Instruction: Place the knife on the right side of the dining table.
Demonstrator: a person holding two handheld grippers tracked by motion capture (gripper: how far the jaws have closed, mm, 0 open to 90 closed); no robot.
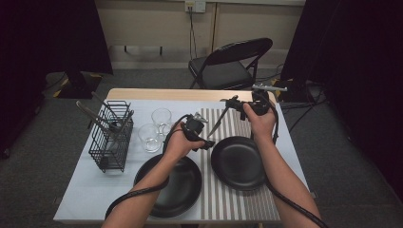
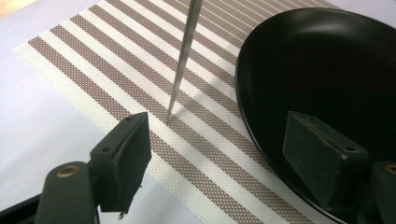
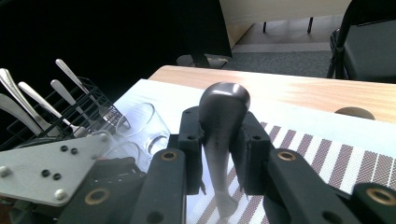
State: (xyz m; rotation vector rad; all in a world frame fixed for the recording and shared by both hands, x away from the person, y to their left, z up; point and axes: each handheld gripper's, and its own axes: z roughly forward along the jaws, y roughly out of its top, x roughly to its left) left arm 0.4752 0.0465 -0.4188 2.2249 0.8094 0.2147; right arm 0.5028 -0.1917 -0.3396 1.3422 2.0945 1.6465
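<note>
Steel knife (image 3: 219,140) unmarked, clamped in right gripper (image 3: 219,154) fingers; left gripper (image 2: 219,158) fingers wide, empty.

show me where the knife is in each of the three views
High view: the knife hangs slanted below the right tool, upper middle, its tip over the striped mat.
Left gripper view: its blade comes down from the top edge, tip at the mat, left of the black plate.
Right gripper view: its handle stands at centre, clamped between the jaws.
Shared landmark: the striped mat.
</note>
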